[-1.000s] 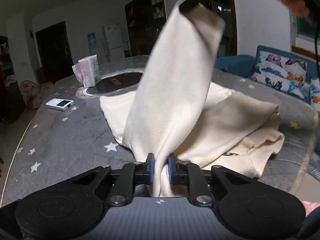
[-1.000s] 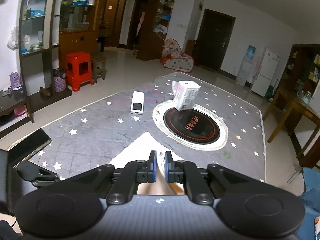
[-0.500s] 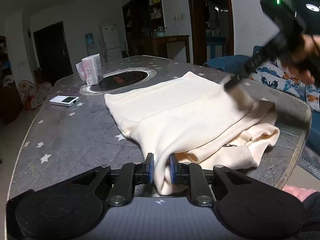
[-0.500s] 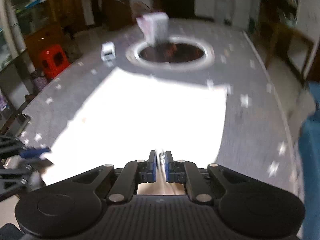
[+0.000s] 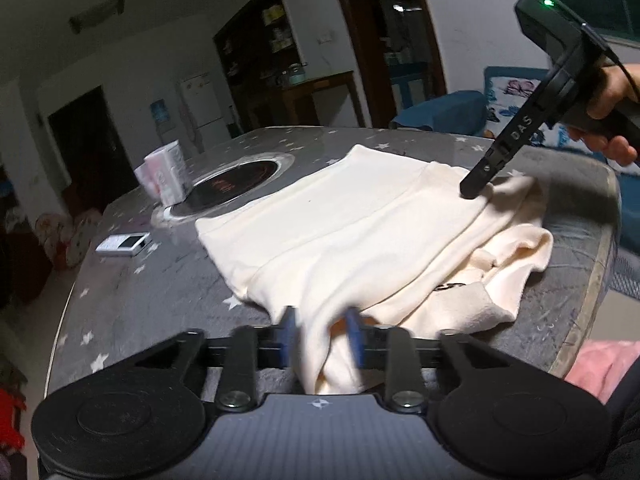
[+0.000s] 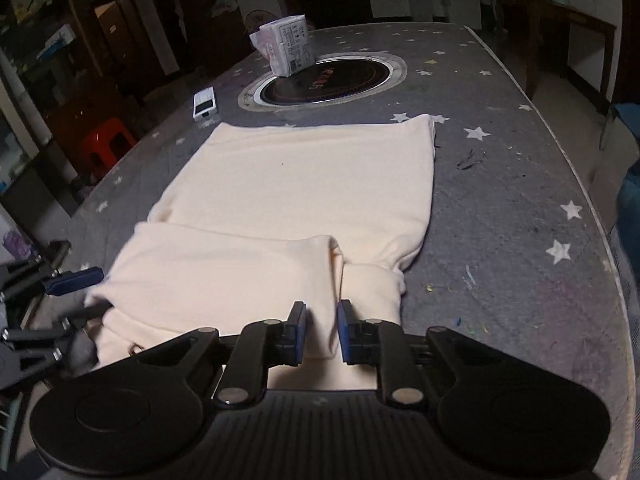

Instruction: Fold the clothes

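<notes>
Garment [image 5: 360,232], cream, lay across the near half of the star-patterned table [image 5: 140,300], short of the round inset burner [image 5: 228,188].

Left wrist view: left gripper [image 5: 320,336] low at the table's near edge, jaws parted, a bunched fold of cloth standing between the blue pads and seemingly not pinched. Motion blur there; judged released or nearly so. Right gripper [image 5: 474,188] came down at a slant from the upper right, held in a hand [image 5: 612,120], its tip touching the folded flap near the far right corner.

Right wrist view: right gripper [image 6: 322,332] low over the near end, jaws open, cloth lying loose in the gap. A folded panel crossed the garment's near part, with a rolled cuff just beside it on the right. Tissue pack [image 6: 286,46] and small white device [image 6: 205,103] sat well beyond.

Judgement: one fold just laid, hands letting go. Next move probably calls for lifting clear without dragging the flap, then regripping an edge for the following fold.
</notes>
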Motion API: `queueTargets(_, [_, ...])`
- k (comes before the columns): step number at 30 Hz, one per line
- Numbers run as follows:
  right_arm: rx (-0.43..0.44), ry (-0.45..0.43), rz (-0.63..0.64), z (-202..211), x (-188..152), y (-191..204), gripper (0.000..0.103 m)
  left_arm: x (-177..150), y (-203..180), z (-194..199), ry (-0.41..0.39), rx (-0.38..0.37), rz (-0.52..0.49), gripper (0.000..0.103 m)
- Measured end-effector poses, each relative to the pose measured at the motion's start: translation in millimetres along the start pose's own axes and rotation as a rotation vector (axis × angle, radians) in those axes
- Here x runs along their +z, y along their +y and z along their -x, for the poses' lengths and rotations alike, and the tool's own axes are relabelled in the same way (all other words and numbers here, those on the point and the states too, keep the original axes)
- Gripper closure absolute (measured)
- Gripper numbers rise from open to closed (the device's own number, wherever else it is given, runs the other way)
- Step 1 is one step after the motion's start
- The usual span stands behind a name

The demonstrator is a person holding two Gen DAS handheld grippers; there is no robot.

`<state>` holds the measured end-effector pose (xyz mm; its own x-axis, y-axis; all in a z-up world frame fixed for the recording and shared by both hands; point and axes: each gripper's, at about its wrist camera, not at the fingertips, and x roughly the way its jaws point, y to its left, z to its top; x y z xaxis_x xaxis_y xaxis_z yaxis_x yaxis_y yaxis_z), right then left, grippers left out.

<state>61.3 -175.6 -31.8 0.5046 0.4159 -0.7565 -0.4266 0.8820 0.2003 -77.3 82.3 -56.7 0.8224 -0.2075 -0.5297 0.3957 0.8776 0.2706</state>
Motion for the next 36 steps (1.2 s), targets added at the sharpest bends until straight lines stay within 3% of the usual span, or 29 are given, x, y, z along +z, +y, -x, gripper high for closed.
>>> queueTargets(2, [-0.002,-0.011,0.013,2,-1,1,0.098,0,1,0,-0.005,-0.003,-0.002,0.095])
queueTargets(7, [0.024,-0.061,0.022,25,5,5,0.100,3,13,12,-0.043,-0.019,0.050,0.097])
queueTargets(11, [0.026,-0.060,0.009,33,4,5,0.100,1,21,17,-0.050,-0.043,0.066,0.097])
queueTargets(14, [0.015,-0.027,-0.015,27,-1,-1,0.100,-6,21,12,-0.003,-0.064,0.043,0.096])
queueTargets(19, [0.030,-0.029,-0.028,24,-4,-4,0.095,-9,27,14,0.036,-0.073,0.047,0.087])
queueTargets(24, [0.004,-0.092,0.045,23,11,9,0.094,11,52,21,-0.012,-0.119,0.226,0.086])
queueTargets(28, [0.040,-0.110,0.066,5,24,18,0.094,36,56,4,-0.040,-0.189,0.329,0.086])
queueTargets(36, [0.039,-0.026,0.121,-26,16,25,0.094,31,47,-46,0.098,-0.171,0.318,0.085])
